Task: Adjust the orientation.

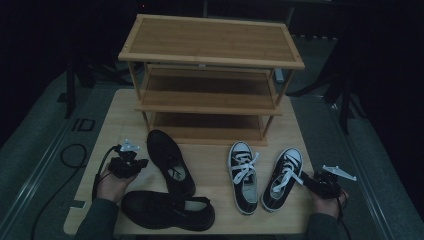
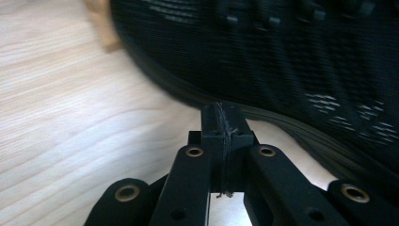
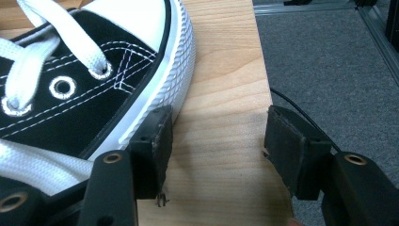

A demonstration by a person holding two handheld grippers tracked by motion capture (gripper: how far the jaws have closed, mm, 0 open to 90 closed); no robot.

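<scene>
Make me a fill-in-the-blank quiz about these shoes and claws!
The wooden rack has ___ shelves, all bare.
The left claw is ___, nothing between its jaws.
The right claw is ___, beside a sneaker.
The sneakers' laces are ___.

Missing: three; shut; open; white

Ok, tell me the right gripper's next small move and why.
Probably shift the right gripper sideways toward the black-and-white sneaker so its sole edge sits between the jaws, then close. The jaws stand open with only bare table between them, and one pad is right against the sneaker's white rubber edge.
</scene>
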